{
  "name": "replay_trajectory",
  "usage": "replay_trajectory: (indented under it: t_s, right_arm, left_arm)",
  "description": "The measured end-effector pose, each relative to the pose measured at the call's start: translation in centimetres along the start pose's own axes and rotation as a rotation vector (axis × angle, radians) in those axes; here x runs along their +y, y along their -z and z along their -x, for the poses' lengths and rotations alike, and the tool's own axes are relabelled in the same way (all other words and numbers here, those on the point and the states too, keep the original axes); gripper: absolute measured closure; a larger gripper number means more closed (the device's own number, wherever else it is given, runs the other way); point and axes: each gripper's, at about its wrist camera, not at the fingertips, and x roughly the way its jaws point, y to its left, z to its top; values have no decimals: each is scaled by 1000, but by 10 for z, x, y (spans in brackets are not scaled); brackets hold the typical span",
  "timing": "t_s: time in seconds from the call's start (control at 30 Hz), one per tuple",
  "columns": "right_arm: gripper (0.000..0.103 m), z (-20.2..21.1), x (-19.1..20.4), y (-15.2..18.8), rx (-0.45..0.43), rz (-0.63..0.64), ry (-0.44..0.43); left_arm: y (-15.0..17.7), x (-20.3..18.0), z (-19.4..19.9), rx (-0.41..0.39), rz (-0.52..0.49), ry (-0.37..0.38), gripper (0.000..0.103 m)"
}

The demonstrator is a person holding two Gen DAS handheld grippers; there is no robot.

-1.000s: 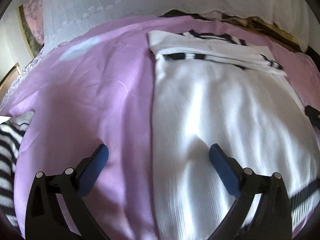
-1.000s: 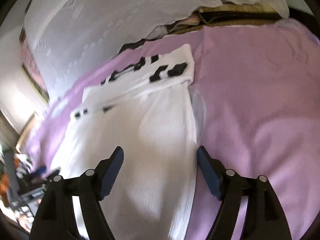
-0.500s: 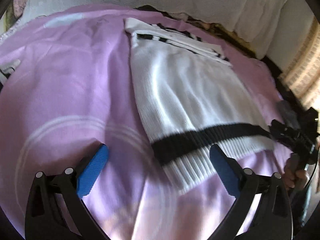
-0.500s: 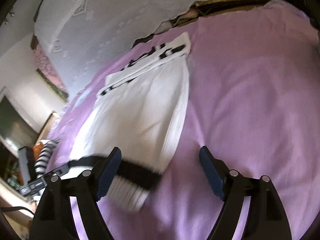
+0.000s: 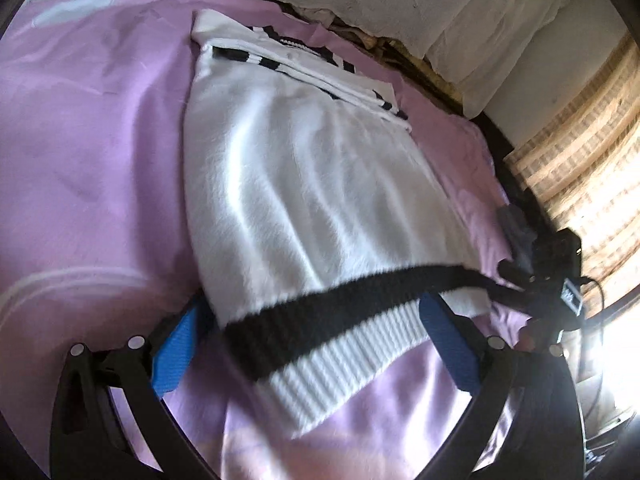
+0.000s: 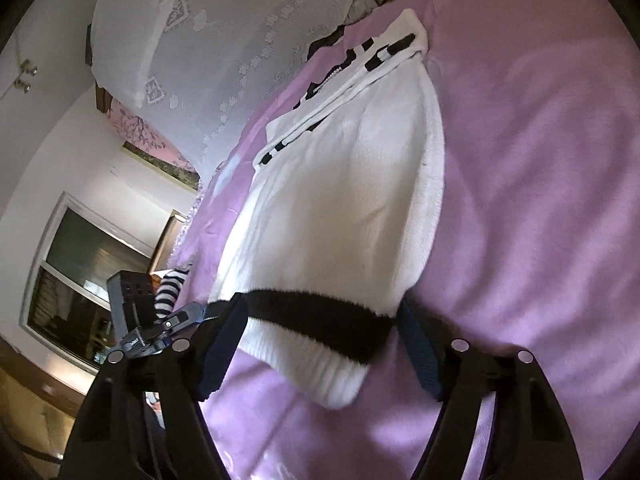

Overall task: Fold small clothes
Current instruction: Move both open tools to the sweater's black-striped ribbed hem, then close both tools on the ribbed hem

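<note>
Both jaws wide, right closing, white sweater (image 5: 304,200) hem seemingly between each, ungripped.

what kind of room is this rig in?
Most likely a bedroom: the white knit sweater with a black hem band lies on a lilac bedsheet, with a white lace-covered pillow at its head and a framed window beside.

A bed covered with a lilac, softly creased sheet (image 5: 100,152) is carrying the clothes. A white ribbed knit garment with a black band near its hem (image 5: 304,208) is lying flat along it, and a black-and-white striped piece of clothing (image 6: 170,288) is sitting at the bed's far edge.
</note>
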Motion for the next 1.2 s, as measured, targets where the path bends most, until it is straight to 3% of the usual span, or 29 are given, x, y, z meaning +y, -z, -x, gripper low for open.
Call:
replay_trajectory:
  t_s: [0.17, 0.37, 0.6, 0.67, 0.73, 0.83, 0.93, 1.0, 1.1, 1.2]
  right_arm:
    - [45, -2, 0, 4, -12, 16, 30]
    - [47, 8, -3, 14, 5, -2, -20]
    - [50, 5, -17, -1, 57, -155, -30]
    - [60, -9, -16, -11, 54, -147, -12]
    - [80, -16, -18, -13, 33, -160, 5]
    - [83, -11, -16, -6, 16, -114, 12]
    - [82, -5, -11, 5, 2, -58, 31]
    - [82, -5, -6, 7, -10, -20, 63]
    - [82, -5, 4, 8, -27, 47, 119]
    - [89, 2, 15, 10, -86, 114, 166]
  left_arm:
    - [3, 5, 5, -12, 27, 82, 5]
    - [11, 1, 9, -4, 23, 147, 5]
    - [0, 0, -2, 8, 40, 144, 5]
    - [-1, -2, -3, 7, 31, 132, 5]
    - [1, -2, -2, 2, 24, 122, 6]
    - [3, -1, 0, -11, 24, 96, 15]
    - [4, 1, 2, -24, 29, 61, 31]
    - [2, 2, 0, -23, 27, 34, 53]
    - [0, 2, -4, -17, 18, -25, 75]
    - [-1, 3, -2, -23, 12, -54, 81]
